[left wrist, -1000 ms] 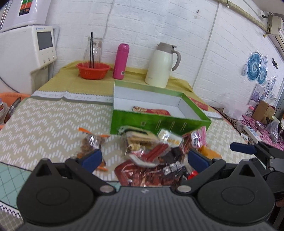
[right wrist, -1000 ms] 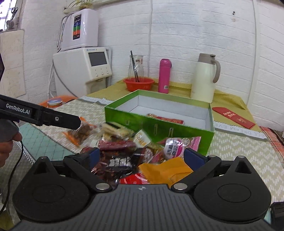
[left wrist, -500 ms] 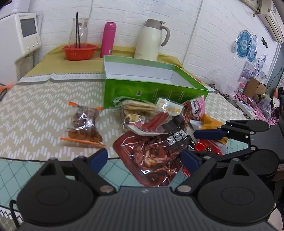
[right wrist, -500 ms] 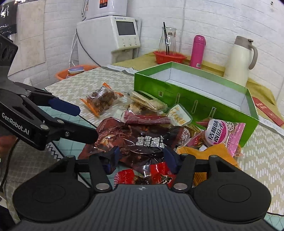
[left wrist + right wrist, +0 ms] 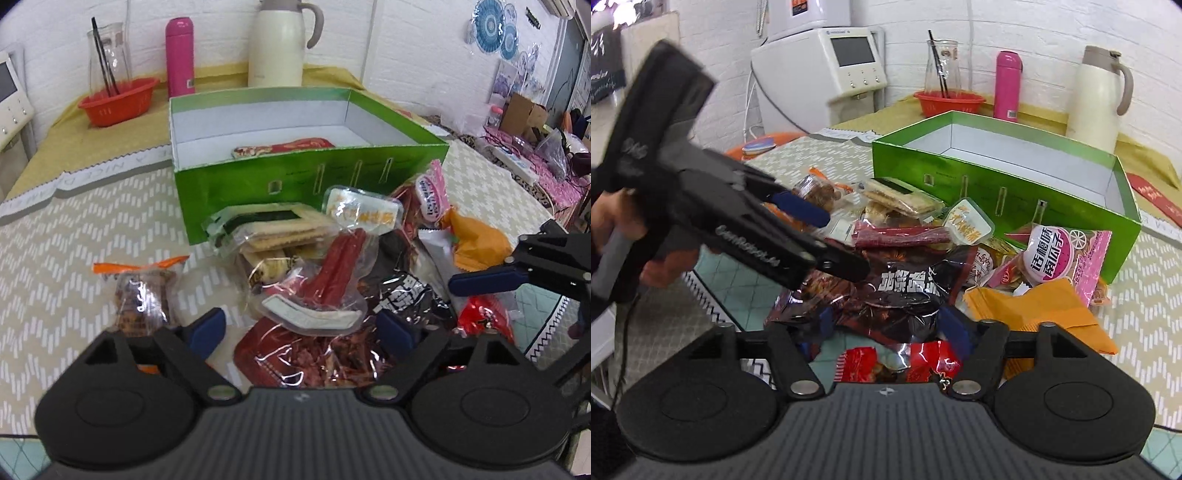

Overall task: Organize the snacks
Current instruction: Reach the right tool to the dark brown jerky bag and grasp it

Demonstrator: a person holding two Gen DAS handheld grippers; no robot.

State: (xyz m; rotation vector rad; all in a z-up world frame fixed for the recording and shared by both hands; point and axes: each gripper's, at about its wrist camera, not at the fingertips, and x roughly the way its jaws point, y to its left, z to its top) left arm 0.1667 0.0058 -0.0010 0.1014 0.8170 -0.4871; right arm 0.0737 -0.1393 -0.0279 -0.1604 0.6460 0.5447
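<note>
From your left wrist view, your left gripper [image 5: 301,328] is spread wide, holding nothing, poised over the snack pile [image 5: 332,266]. Straight ahead sits the green box [image 5: 310,173] with only one red packet [image 5: 284,147] inside, so nearly everything is left to sort. Bare tablecloth [image 5: 74,229] opens to its left.

From your right wrist view, your right gripper [image 5: 890,325] is part-open around the dark foil bag [image 5: 908,291], not visibly clamped. The box's near wall stands ahead-right; your other gripper crowds the left.
</note>
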